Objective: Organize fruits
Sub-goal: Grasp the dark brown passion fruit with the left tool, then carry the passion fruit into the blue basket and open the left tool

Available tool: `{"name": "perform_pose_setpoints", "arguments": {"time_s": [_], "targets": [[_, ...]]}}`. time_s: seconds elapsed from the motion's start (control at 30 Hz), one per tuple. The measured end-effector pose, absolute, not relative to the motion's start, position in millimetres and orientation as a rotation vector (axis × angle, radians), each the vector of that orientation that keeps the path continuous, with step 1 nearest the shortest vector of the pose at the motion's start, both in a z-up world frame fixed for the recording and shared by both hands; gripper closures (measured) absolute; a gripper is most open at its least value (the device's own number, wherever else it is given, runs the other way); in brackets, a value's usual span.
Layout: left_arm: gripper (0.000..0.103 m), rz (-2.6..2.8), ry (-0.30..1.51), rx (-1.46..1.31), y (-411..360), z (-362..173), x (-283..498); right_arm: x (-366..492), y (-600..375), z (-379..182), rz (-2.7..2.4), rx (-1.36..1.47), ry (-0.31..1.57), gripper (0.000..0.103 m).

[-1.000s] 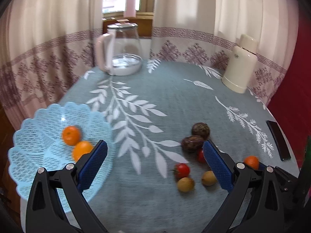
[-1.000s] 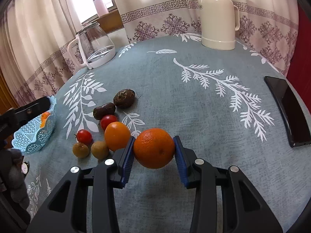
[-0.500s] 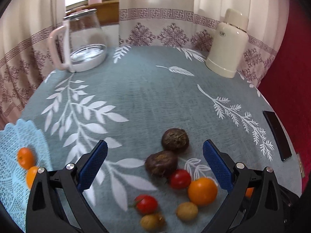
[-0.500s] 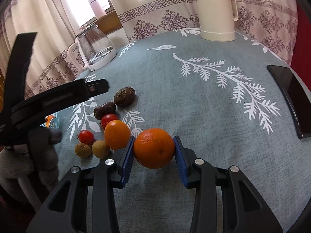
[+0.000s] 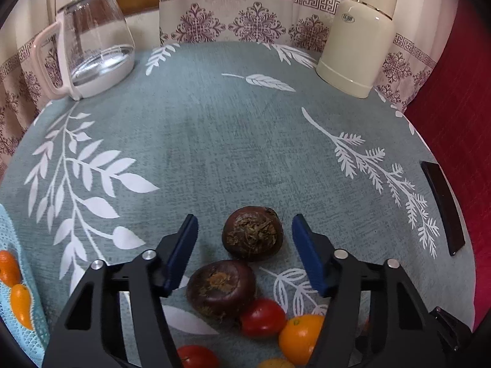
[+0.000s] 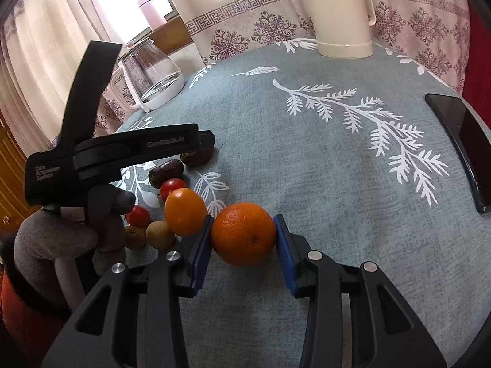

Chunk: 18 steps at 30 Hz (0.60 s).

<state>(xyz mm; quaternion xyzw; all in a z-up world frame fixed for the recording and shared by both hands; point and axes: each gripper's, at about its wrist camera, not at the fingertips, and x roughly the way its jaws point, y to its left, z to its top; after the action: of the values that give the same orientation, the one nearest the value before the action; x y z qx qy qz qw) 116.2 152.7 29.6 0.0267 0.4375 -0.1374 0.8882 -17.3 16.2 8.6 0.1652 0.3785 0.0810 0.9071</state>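
**Both grippers at the fruit pile: one orange gripped, one dark fruit bracketed**

Nearest in the right wrist view, the right gripper (image 6: 244, 243) has its blue-padded jaws clamped on a large round orange (image 6: 244, 233), both pads pressing its sides. Whether the orange is lifted clear of the grey-blue leaf-print tablecloth (image 6: 322, 159) cannot be told. Just beside it on the left lies a smaller oval orange fruit (image 6: 185, 211), touching the left pad, then two small tan round fruits (image 6: 159, 235) and a red tomato (image 6: 138, 216).

In the left wrist view, the left gripper (image 5: 244, 254) stands with jaws wide apart, empty, around a round dark brown fruit with a rough fibrous top (image 5: 252, 233); neither pad touches it. A second dark brown fruit (image 5: 221, 288) sits just nearer, touching the first. At the far left edge, the pale blue lattice basket (image 5: 6, 224) holds two small oranges (image 5: 9, 268).

Beyond stand a clear glass kettle with a white handle (image 5: 92, 49) and a cream thermos flask (image 5: 357, 40); a black phone (image 5: 442, 202) lies at the right.

The step in hand looks like picking fruit for the basket. Next, the left jaws likely need to close squarely on the round fruit without nudging its neighbour, while the right carries its orange across to the basket.
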Motion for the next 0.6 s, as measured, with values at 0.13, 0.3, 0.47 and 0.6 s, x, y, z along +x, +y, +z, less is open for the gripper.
{"name": "perform_pose_setpoints", "arguments": {"time_s": [0.13,0.3,0.47,0.6], "targets": [[0.048,-0.297,0.927,0.054,149.8,24.1,120.8,-17.4,16.6,7.9,0.171,0.343,0.783,0.063],[0.058,-0.3,0.924,0.057,147.8,22.7,122.3,-17.4,16.7,7.4,0.171,0.347,0.786,0.063],[0.059,-0.308,0.915,0.06,147.8,22.7,120.6,-17.3,16.6,7.6,0.17,0.346,0.786,0.063],[0.059,-0.309,0.904,0.041,149.9,26.4,117.8,-17.1,15.9,7.1,0.169,0.348,0.784,0.063]]}}
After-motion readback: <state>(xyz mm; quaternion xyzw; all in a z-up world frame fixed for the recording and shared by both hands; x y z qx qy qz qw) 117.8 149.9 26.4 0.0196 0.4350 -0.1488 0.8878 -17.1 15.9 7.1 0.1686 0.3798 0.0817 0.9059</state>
